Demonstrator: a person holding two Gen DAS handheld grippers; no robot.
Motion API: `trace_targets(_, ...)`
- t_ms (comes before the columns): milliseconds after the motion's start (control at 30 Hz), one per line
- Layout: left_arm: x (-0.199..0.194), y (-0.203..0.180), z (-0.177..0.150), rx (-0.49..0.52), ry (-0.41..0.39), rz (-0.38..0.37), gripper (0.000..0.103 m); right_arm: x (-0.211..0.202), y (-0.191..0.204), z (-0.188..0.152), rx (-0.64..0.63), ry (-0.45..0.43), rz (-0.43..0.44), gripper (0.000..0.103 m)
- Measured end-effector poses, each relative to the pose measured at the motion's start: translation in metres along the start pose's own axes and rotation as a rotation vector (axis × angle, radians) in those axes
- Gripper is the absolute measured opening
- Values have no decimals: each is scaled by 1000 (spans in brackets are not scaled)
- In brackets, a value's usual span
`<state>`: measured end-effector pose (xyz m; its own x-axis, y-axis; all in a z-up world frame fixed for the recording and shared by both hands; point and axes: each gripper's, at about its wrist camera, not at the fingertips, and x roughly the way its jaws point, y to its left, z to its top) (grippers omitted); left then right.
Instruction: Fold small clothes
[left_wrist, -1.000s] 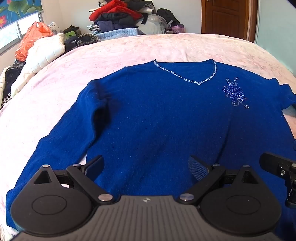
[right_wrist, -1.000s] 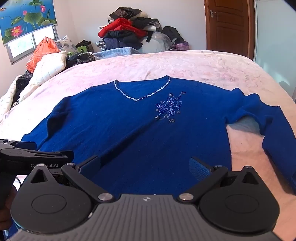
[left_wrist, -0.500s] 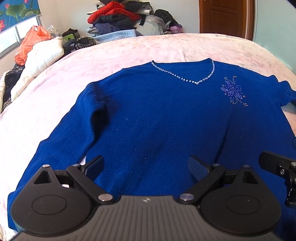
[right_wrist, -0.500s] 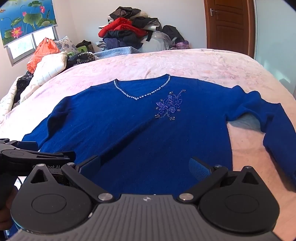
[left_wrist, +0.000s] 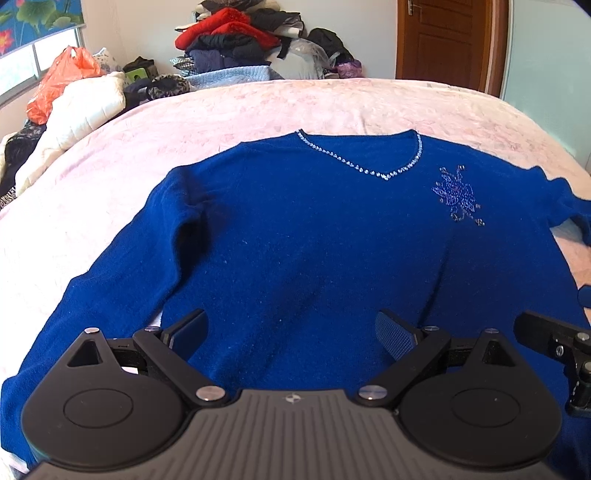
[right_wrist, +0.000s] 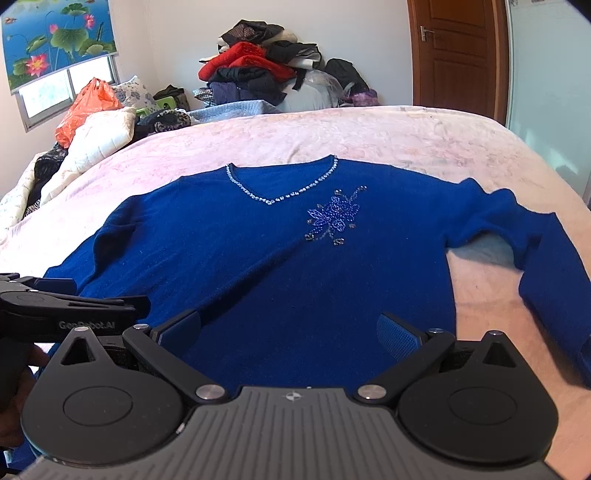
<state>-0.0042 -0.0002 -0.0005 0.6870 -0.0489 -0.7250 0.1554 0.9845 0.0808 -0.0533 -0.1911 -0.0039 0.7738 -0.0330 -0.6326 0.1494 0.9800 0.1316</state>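
Observation:
A royal blue V-neck sweater (left_wrist: 314, 240) with a beaded neckline and a beaded flower lies flat, front up, on the pink bedspread; it also shows in the right wrist view (right_wrist: 288, 258). Its left sleeve (left_wrist: 110, 288) runs down beside the body. Its right sleeve (right_wrist: 546, 266) bends outward and down. My left gripper (left_wrist: 291, 332) is open and empty above the lower hem. My right gripper (right_wrist: 291, 332) is open and empty above the hem, to the right of the left one.
The pink bedspread (right_wrist: 369, 133) covers the bed. A heap of clothes (right_wrist: 266, 77) lies at the far end. A white quilt (right_wrist: 96, 140) and an orange bag (right_wrist: 88, 103) sit at the far left. A wooden door (right_wrist: 458, 55) stands at the back right.
Both views have tilted up and drawn back slightly, so the sweater sits a little lower in frame. Both grippers stay open. The sweater has not moved.

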Motion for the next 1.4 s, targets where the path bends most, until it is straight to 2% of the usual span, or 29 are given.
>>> trace_targets(167, -2, -4, -1, 13, -25, 37, 98, 1, -2, -2, 9, 6, 10, 103)
trace_targets(667, 4, -1, -1, -10, 13, 15, 98, -1, 1, -4, -18, -20, 40, 103)
trace_targets(900, 4, -1, -2, -10, 19, 5, 98, -1, -3, -2, 7, -11, 32, 103)
trace_targets(1400, 8, -3, -1, -6, 36, 11, 98, -6, -1, -4, -44, -37, 4, 103)
